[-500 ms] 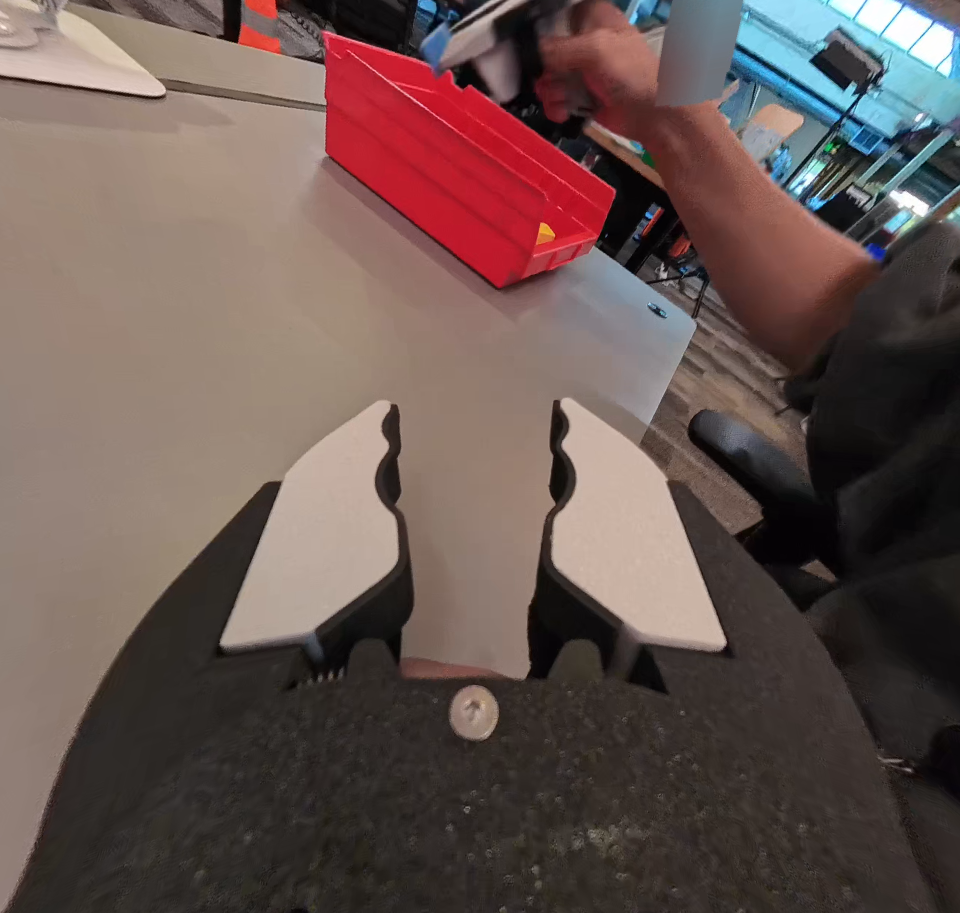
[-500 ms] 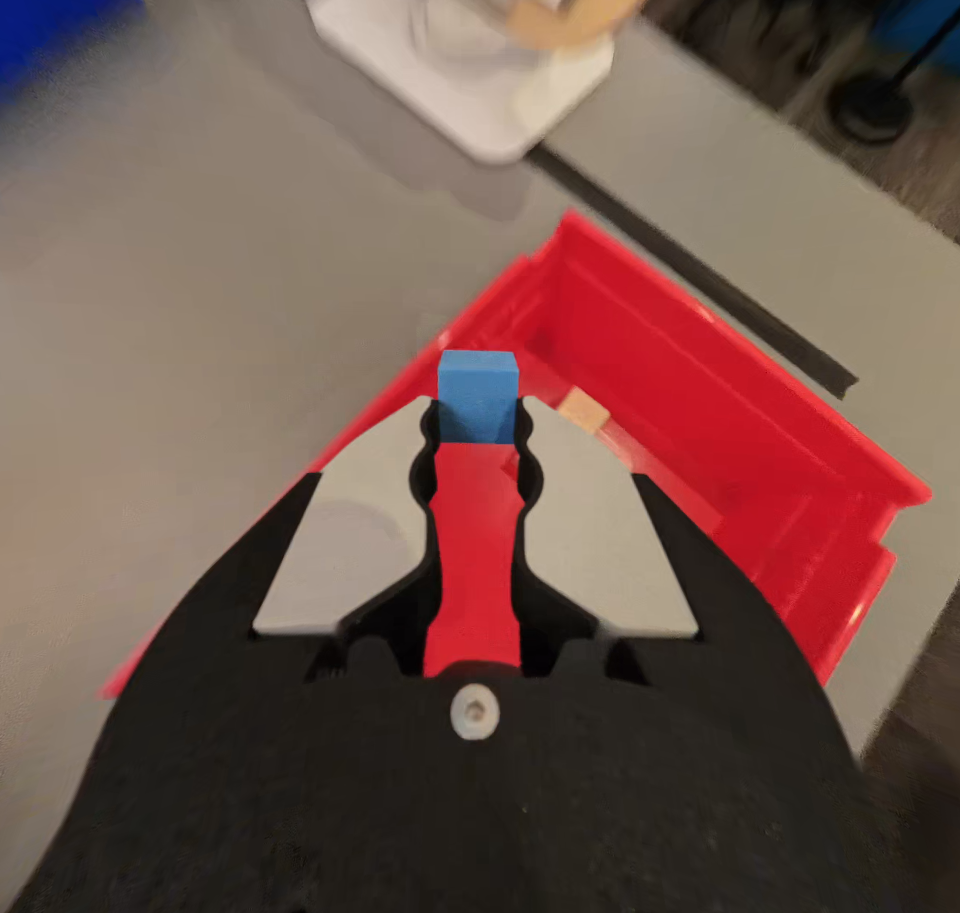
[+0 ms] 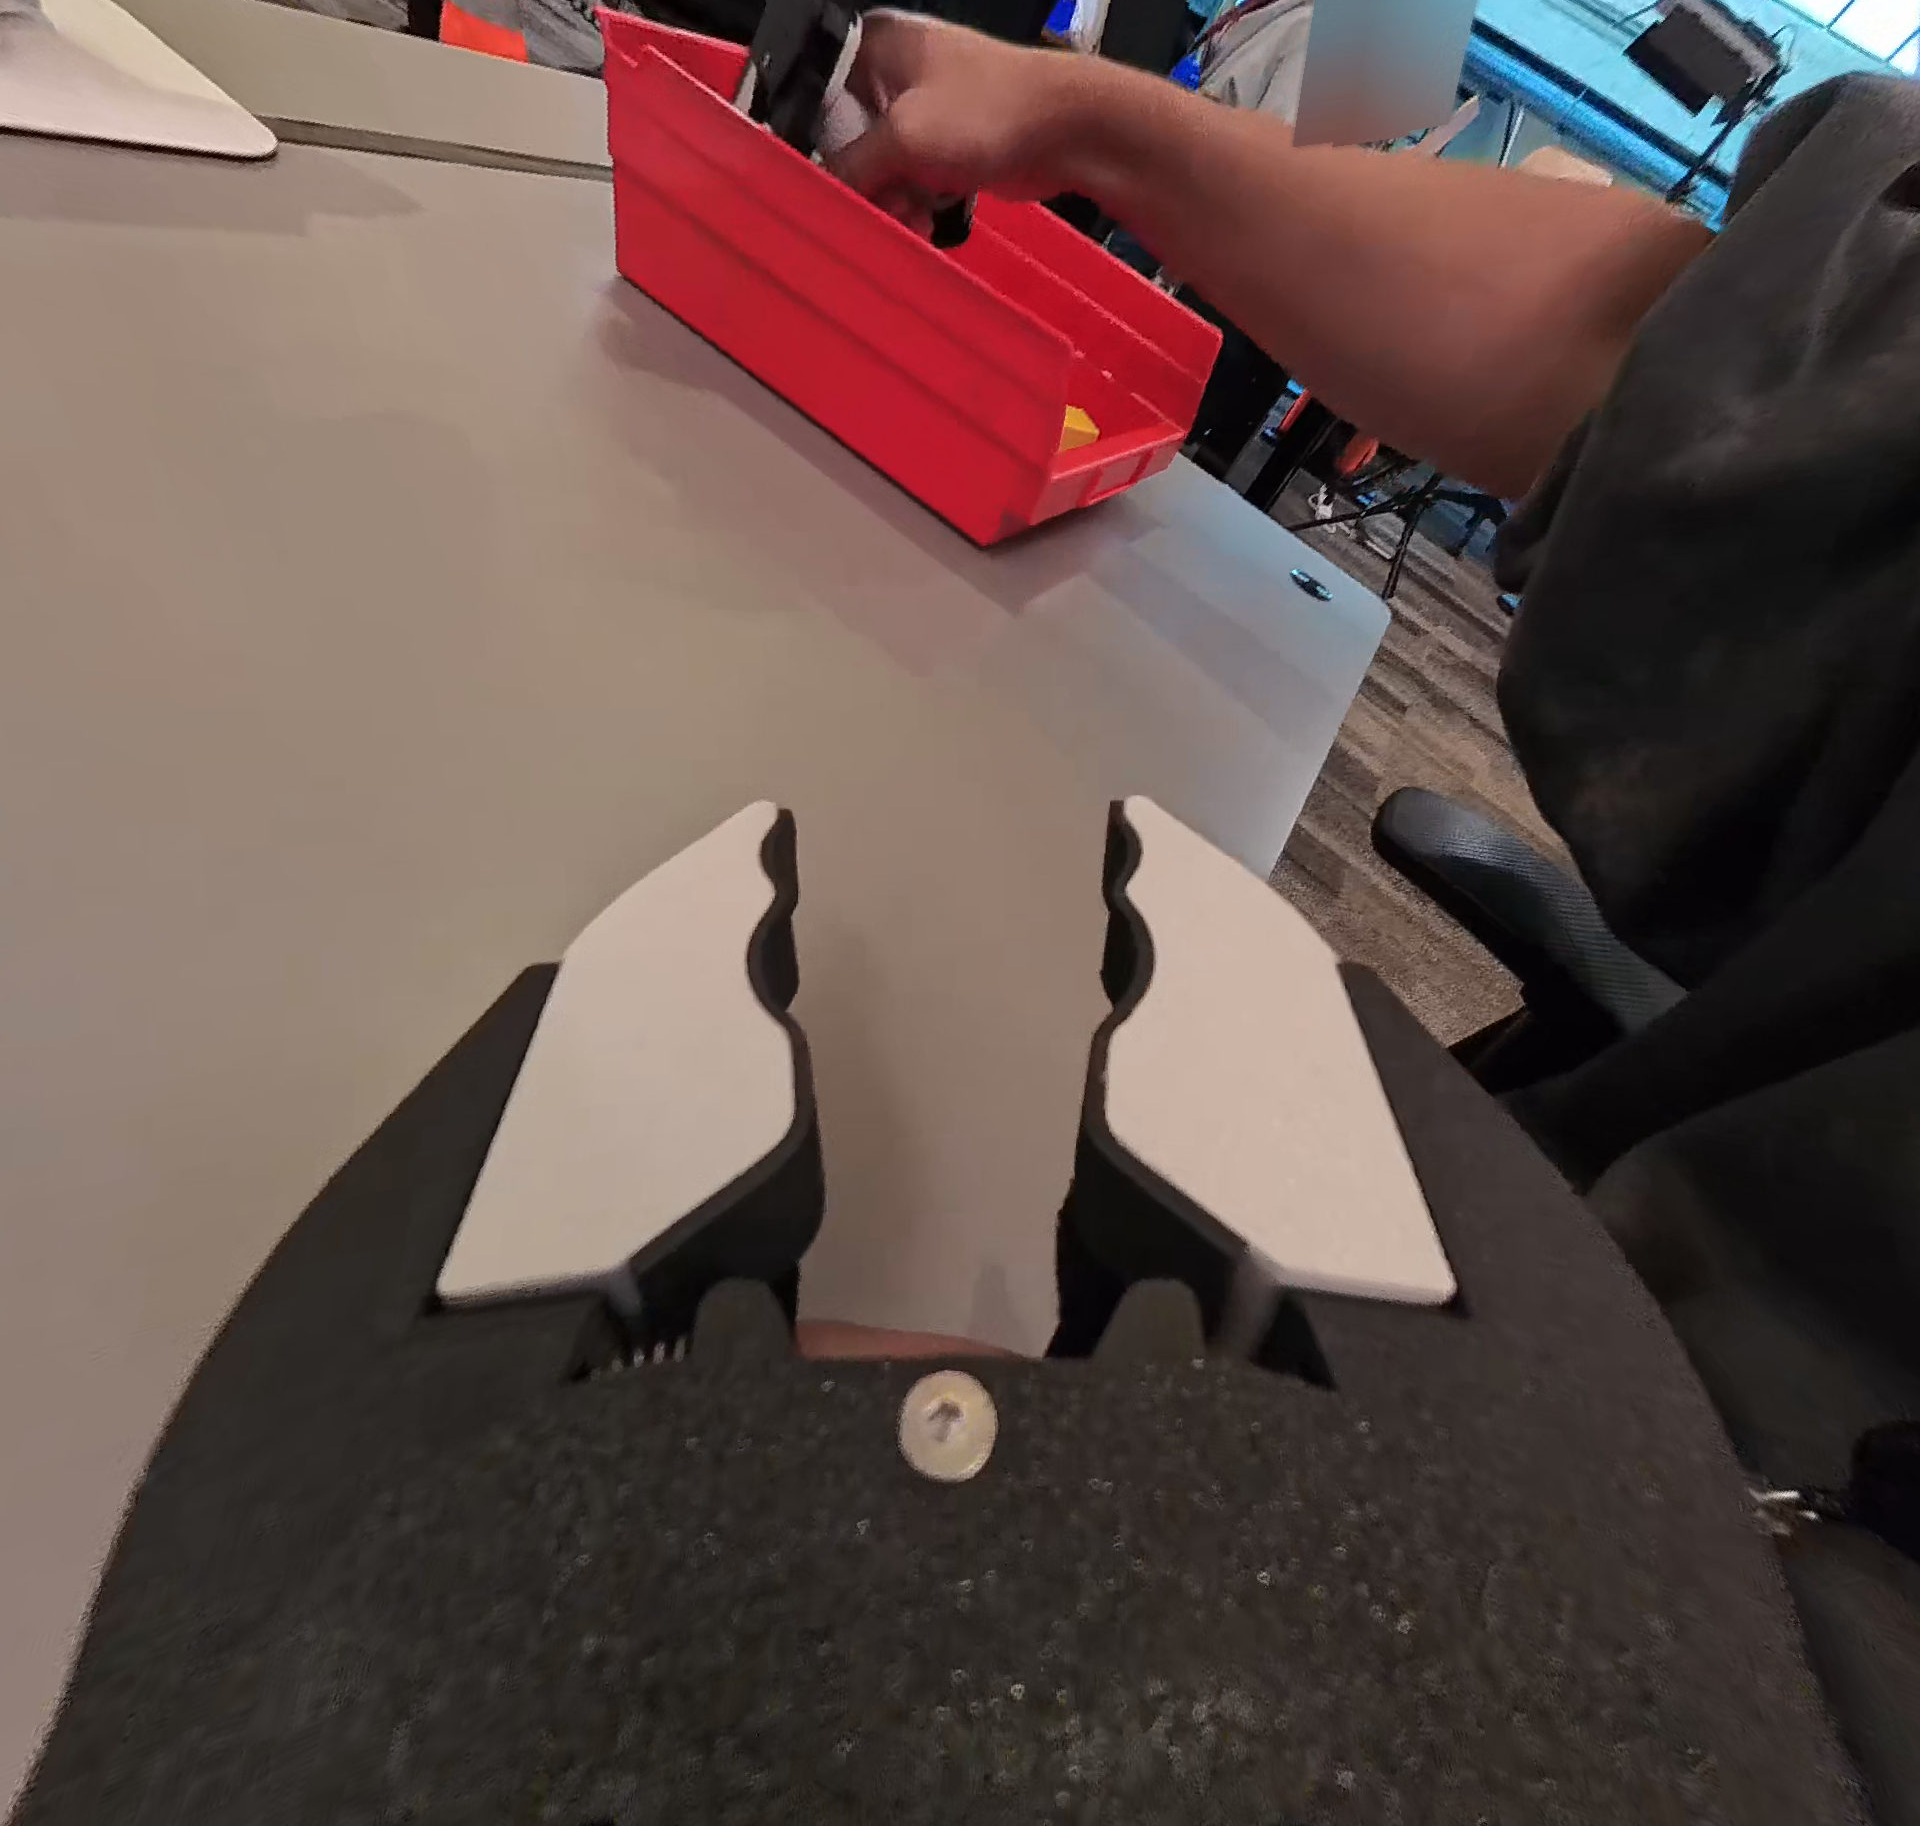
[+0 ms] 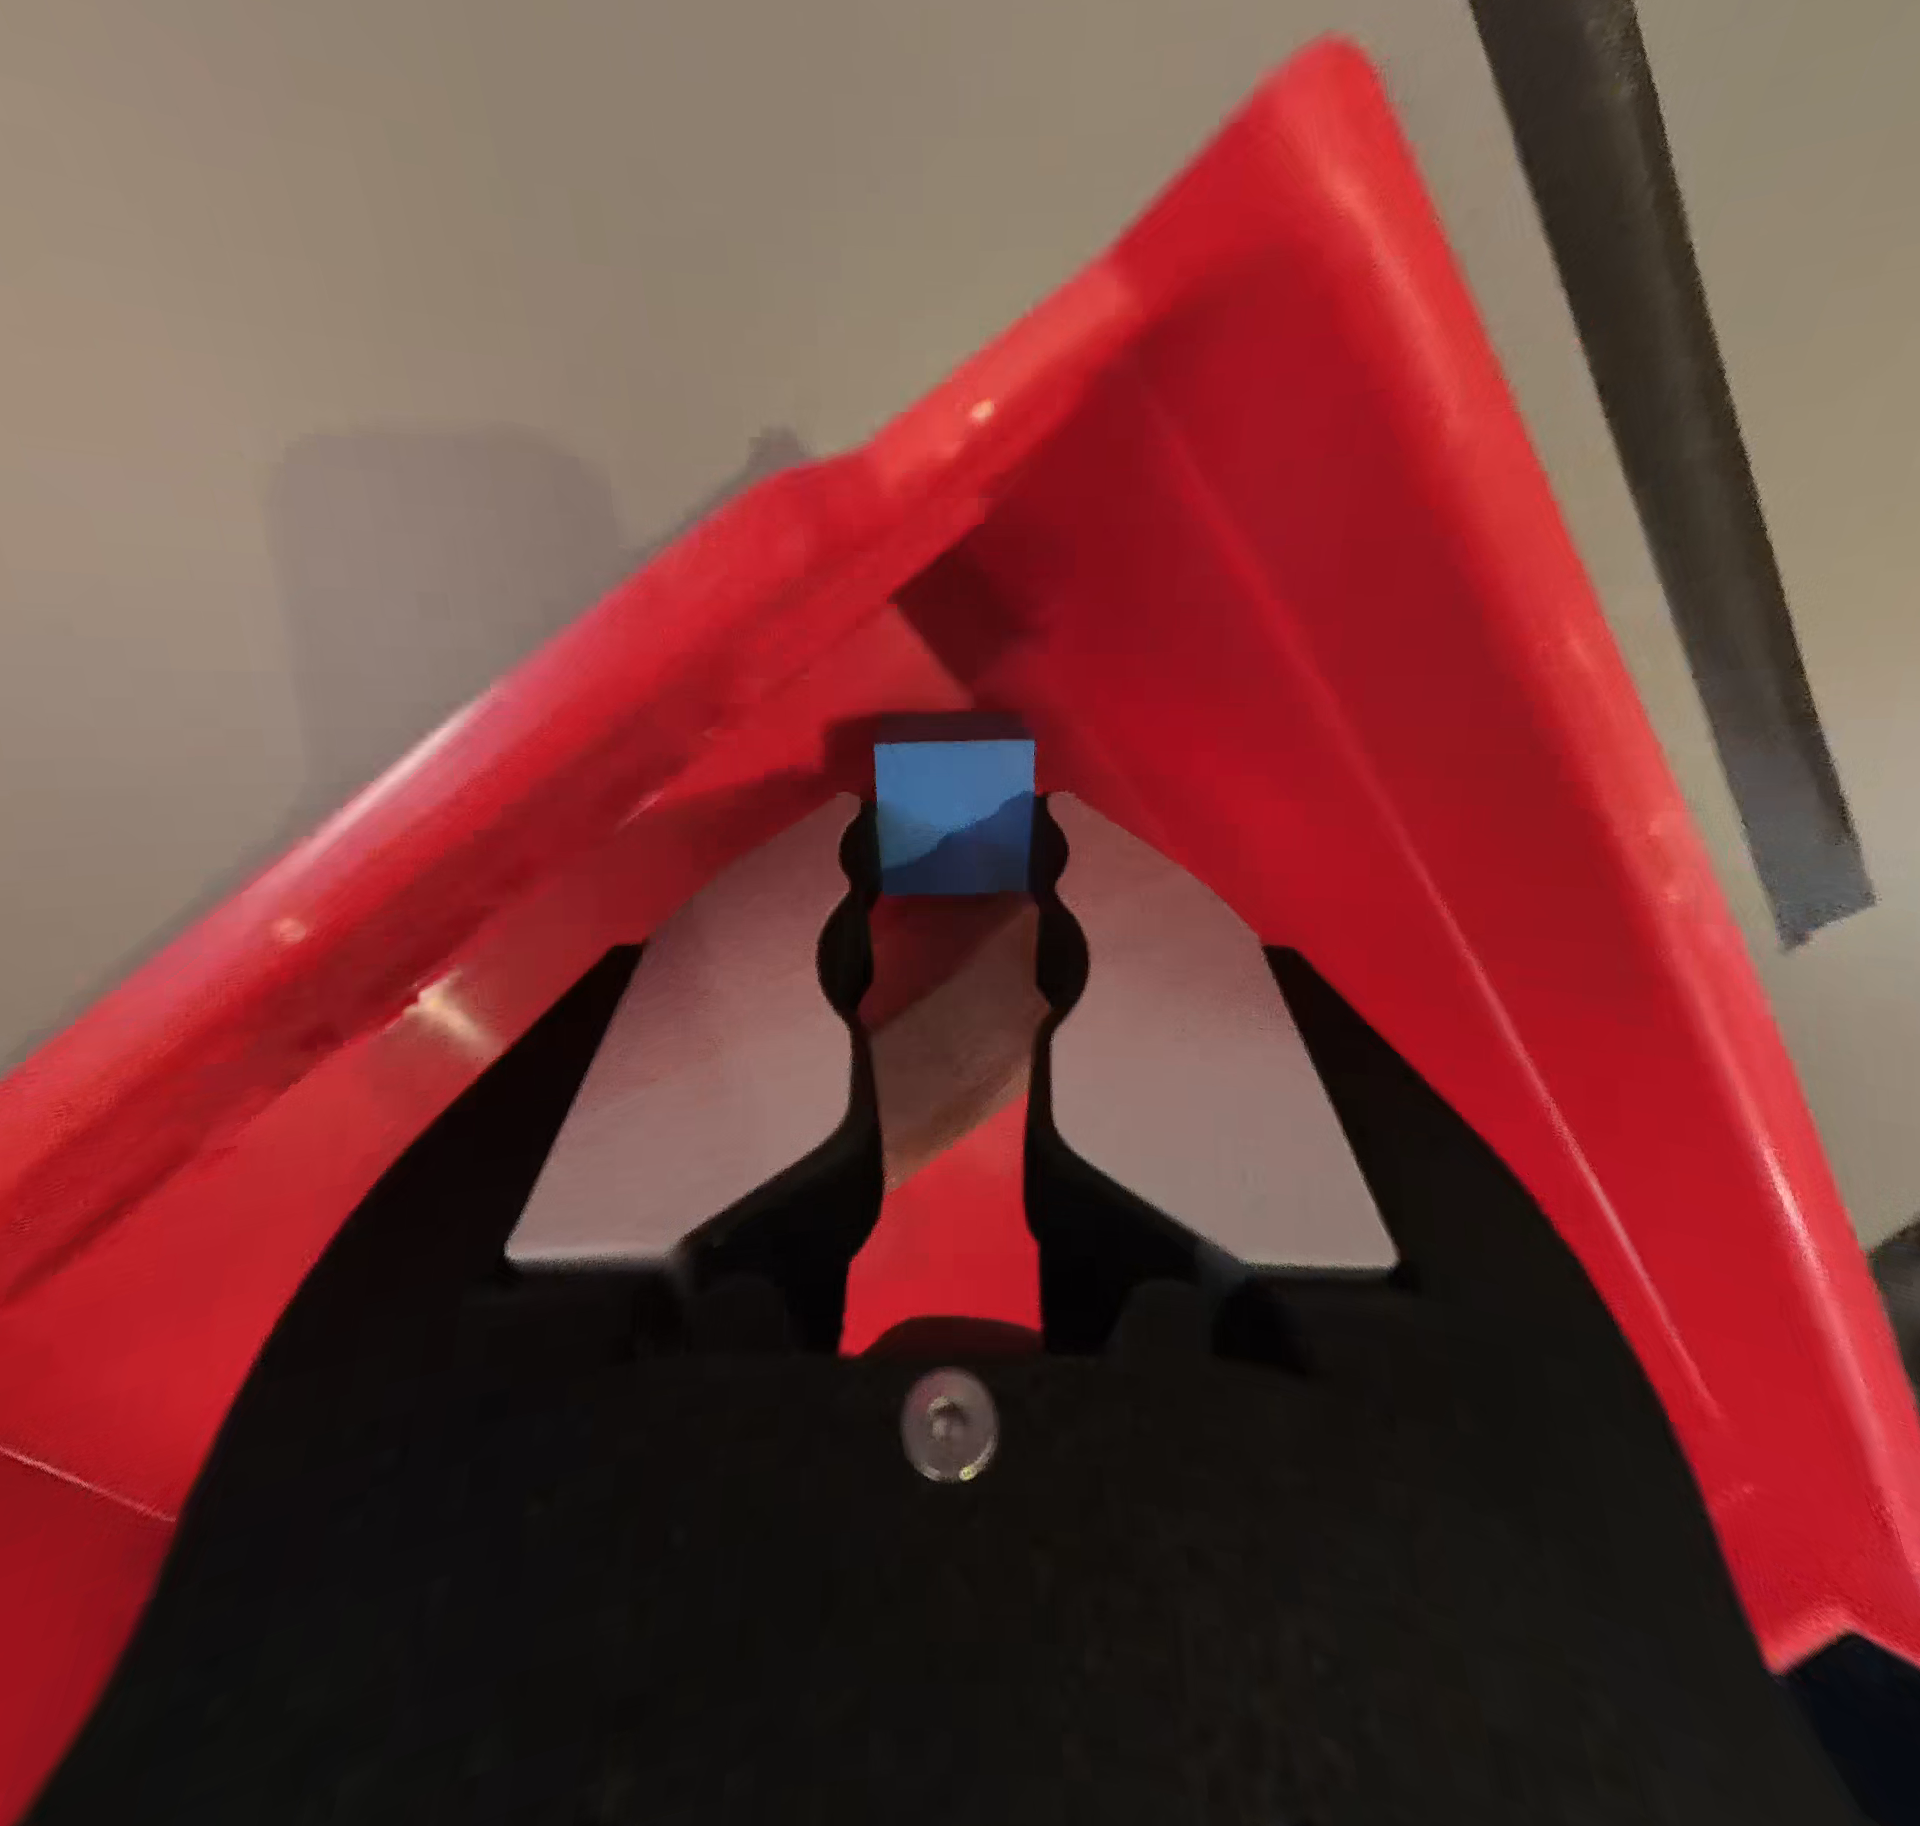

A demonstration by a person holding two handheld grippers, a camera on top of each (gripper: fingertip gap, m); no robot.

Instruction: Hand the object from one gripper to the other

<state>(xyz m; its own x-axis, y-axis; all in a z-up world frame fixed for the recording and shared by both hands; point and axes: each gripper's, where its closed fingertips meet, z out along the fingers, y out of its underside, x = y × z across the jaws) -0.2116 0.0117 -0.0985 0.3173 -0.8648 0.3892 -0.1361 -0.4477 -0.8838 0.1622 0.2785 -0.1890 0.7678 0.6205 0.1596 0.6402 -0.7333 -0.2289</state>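
Inside the long red plastic bin (image 4: 1299, 737), near its far corner, the right gripper (image 4: 956, 820) pinches a small blue cube (image 4: 954, 805) btwn its fingertips, jaws closed on it w/ the cube poking past the tips. Whether the cube touches the bin floor can't be told. Over the grey tabletop (image 3: 364, 581), well apart from the bin (image 3: 831, 322), the left gripper (image 3: 945, 831) hangs w/ jaws spread wide, nothing btwn them. A small yellow piece (image 3: 1077, 429) sits at the bin's near end.
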